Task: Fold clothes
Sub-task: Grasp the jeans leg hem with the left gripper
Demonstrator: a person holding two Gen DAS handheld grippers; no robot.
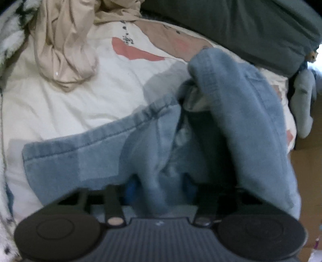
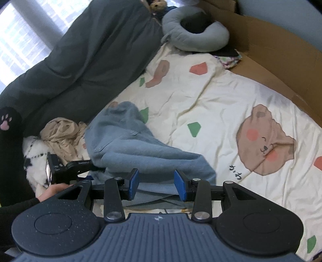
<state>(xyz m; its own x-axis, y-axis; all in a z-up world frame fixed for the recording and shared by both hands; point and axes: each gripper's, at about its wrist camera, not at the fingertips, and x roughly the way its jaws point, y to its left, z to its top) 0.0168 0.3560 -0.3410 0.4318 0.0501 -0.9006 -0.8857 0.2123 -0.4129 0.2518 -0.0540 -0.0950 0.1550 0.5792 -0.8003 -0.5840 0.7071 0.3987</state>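
A cream bedsheet [image 2: 211, 104] printed with a brown bear face, red and green patches and a little black lettering is covering the bed and lying in soft wrinkles. The blue jeans [image 2: 128, 145] are lying rumpled across its near-left part, one end reaching up toward a dark grey duvet [image 2: 80, 60] that is bunching along the left side under a bright window [image 2: 18, 34]. A crumpled beige garment [image 2: 60, 135] is sitting just beside the jeans, next to a fluffy white-and-black fabric [image 2: 34, 153]. At the head of the bed a grey U-shaped pillow [image 2: 193, 34] is resting near a small plush toy [image 2: 157, 5], and brown cardboard [image 2: 271, 60] is lining the right edge. The right gripper [image 2: 157, 181] is hovering over the lower end of the jeans with its blue pads [image 2: 133, 182] standing apart, denim showing between them but not pinched. In the left wrist view, the left gripper [image 1: 161, 191] is sitting low in the denim [image 1: 151, 141], a fold bunching up between its fingers and hiding the tips, so whether it is clamping the cloth cannot be told. A hand [image 2: 54, 190] in a dark sleeve is holding that tool.
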